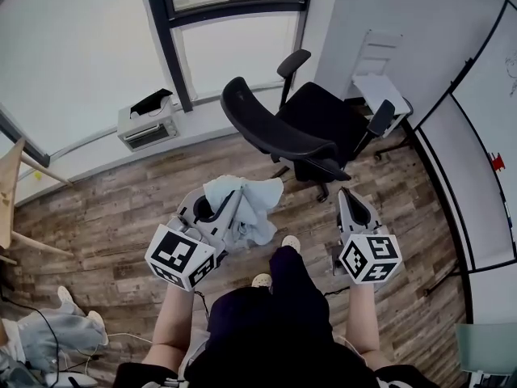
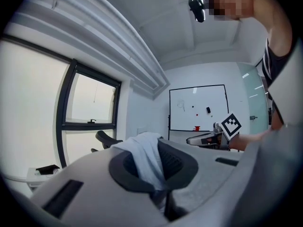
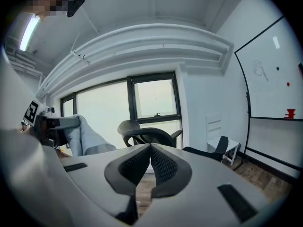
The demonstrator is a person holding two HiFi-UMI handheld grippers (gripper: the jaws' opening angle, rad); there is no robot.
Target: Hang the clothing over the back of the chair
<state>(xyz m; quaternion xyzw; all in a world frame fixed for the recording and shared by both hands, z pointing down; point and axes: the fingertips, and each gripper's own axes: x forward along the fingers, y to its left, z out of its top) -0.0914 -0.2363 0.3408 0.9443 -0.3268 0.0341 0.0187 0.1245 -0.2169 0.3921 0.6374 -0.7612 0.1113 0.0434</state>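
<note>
clothing (image 1: 252, 202): pale blue, bunched | left claw (image 1: 218, 208): grasping it | right claw (image 1: 346, 195): clenched, empty

An office, shown by the swivel chair (image 1: 319, 124) and wall whiteboard (image 1: 477, 164)

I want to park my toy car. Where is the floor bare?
Bare wooden floor lies between the white box under the window and the clothes pile. Another bare strip runs between the office chair and the whiteboard. The near left corner, with that pile, is crowded.
</note>
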